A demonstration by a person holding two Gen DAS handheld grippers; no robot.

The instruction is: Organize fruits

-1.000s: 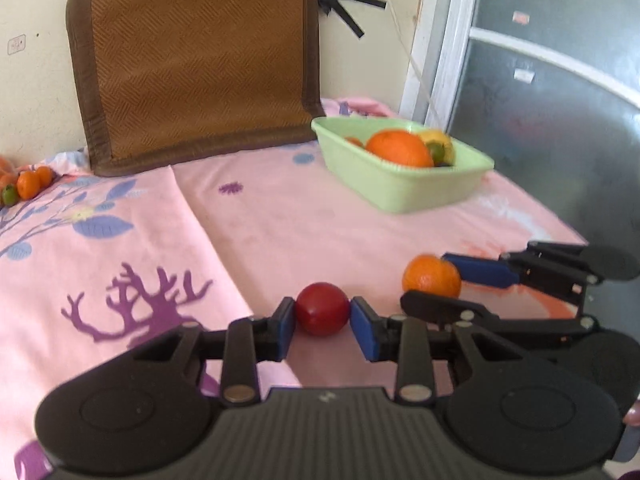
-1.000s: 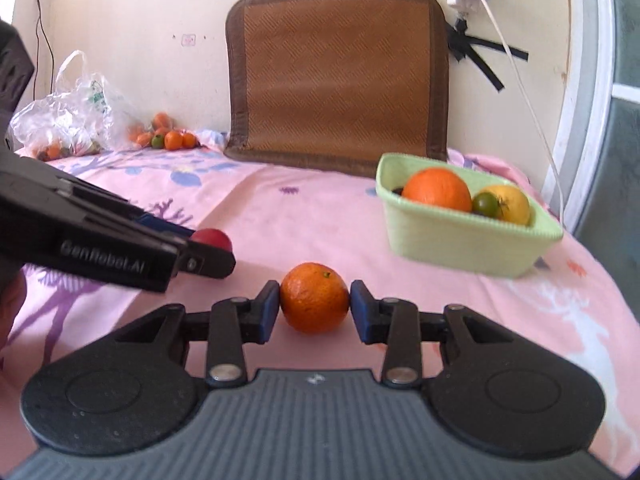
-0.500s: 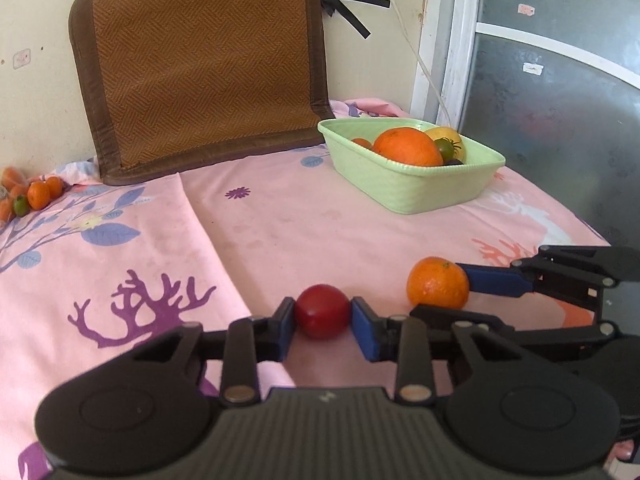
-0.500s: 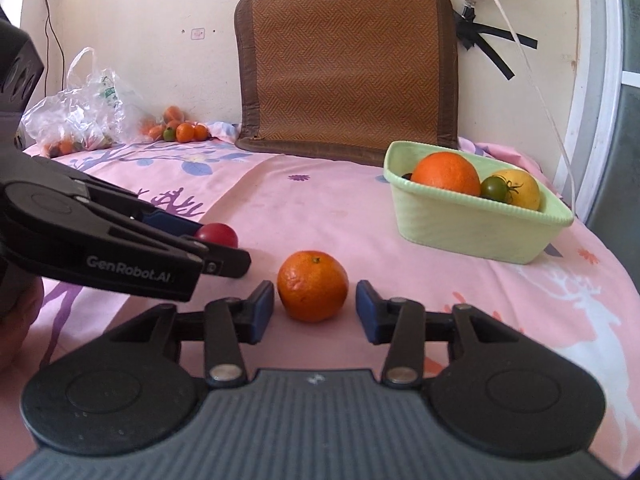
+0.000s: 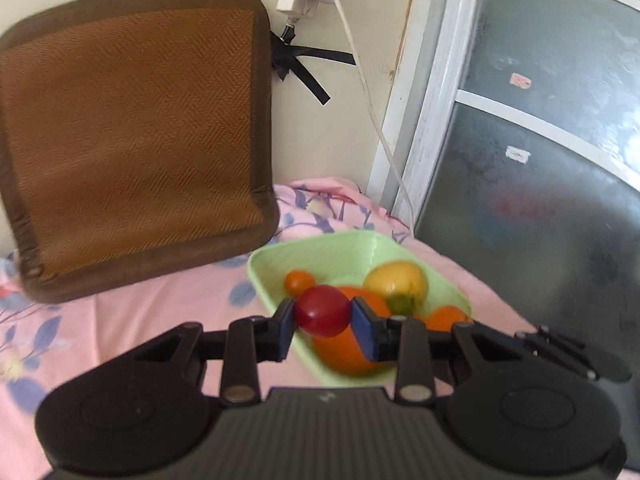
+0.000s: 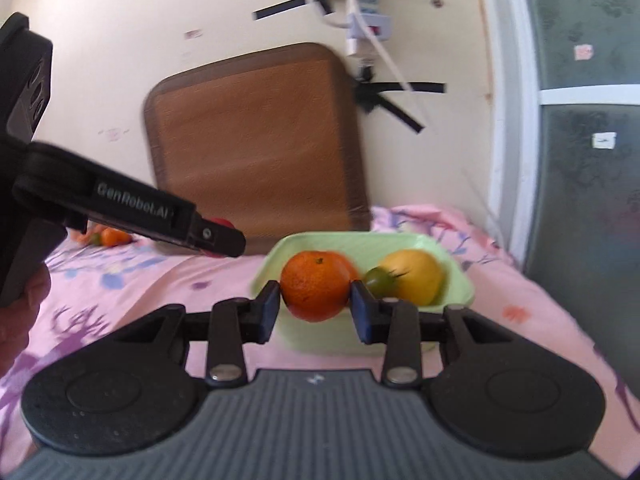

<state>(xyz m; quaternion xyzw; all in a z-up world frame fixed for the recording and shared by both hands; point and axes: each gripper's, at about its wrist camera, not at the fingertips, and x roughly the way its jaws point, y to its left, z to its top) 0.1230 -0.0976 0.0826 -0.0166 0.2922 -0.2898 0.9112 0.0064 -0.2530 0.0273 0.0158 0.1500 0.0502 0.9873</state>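
Fruits: round red tomato (image 5: 323,311) clamped in left gripper (image 5: 323,322), orange mandarin (image 6: 316,290) clamped in right gripper (image 6: 316,306), both carried above pale-green plastic basin's (image 5: 280,254) near rim; release advised low, gently.

Black hand-held gripper (image 5: 323,326), blue pads (image 5: 362,334), silver screws.
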